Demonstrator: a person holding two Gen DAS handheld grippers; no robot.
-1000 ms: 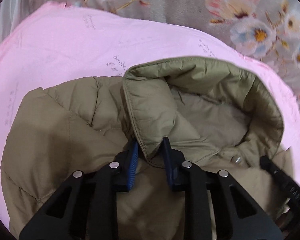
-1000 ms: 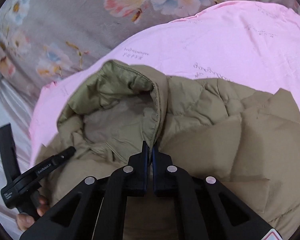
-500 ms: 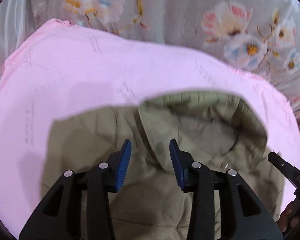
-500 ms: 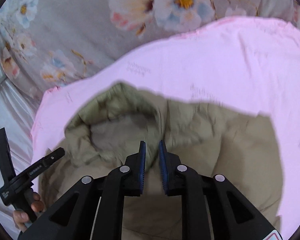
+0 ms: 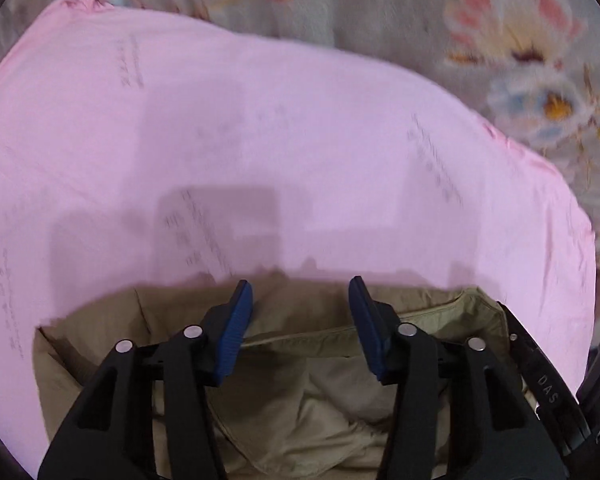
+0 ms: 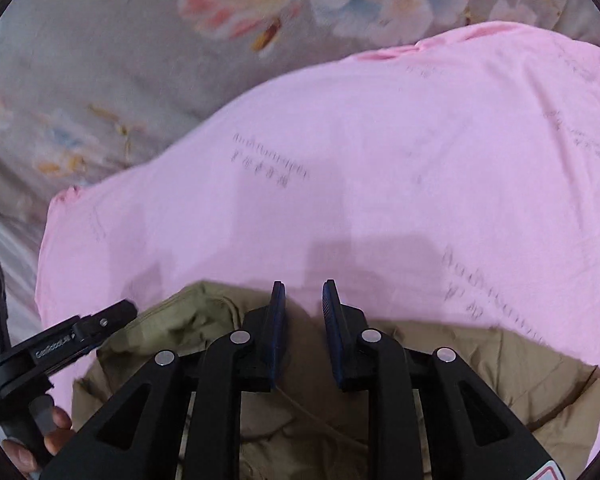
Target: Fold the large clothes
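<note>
A khaki quilted hooded jacket (image 5: pixel 308 392) lies on a pink sheet (image 5: pixel 260 140), filling the bottom of both views (image 6: pixel 480 392). Its hood lining shows under my left gripper (image 5: pixel 300 292), which is open and empty above the hood's edge. My right gripper (image 6: pixel 303 294) is open a little and empty, over the hood's right edge. The left gripper's body (image 6: pixel 60 348) shows at the left of the right wrist view, with the hand holding it. The right gripper's body (image 5: pixel 540 380) shows at the right edge of the left wrist view.
The pink sheet (image 6: pixel 380 160) lies on a grey bedspread with large flowers (image 6: pixel 100 60), which runs along the far side in both views (image 5: pixel 520 40).
Both grippers let go of the hood's edges and opened. They pulled back toward me, so the jacket now sits low in both views and more pink sheet shows.
</note>
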